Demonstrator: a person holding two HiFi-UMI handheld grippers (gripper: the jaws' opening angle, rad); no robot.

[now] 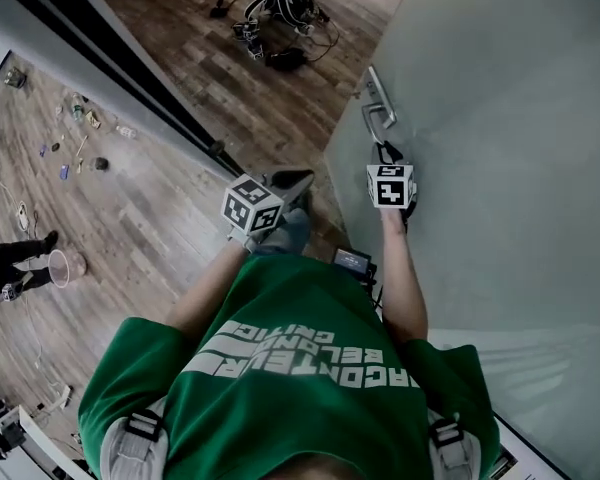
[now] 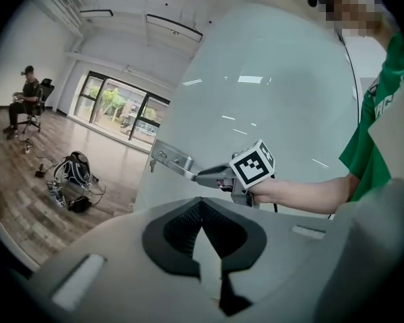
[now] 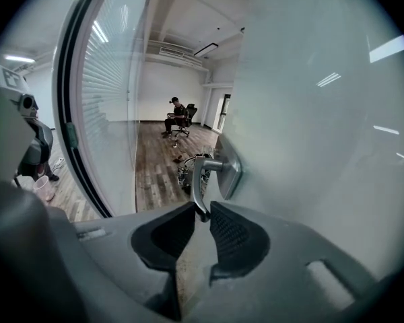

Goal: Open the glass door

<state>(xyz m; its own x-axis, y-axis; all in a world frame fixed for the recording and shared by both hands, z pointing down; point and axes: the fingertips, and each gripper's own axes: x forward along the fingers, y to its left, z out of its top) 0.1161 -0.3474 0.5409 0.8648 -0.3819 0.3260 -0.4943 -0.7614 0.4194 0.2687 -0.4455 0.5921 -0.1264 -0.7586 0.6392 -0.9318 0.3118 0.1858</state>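
Glass door (image 3: 310,147) handle (image 3: 199,177) gripped at its tip by right gripper (image 3: 202,212) fingers. Left gripper (image 2: 200,206) fingers closed, empty, off the door.

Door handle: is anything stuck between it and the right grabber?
No, nothing visible is in the way. The right gripper has its jaws closed on the lower tip of the door handle, which sits on the glass door. The left gripper hangs apart from the handle, shut and empty.
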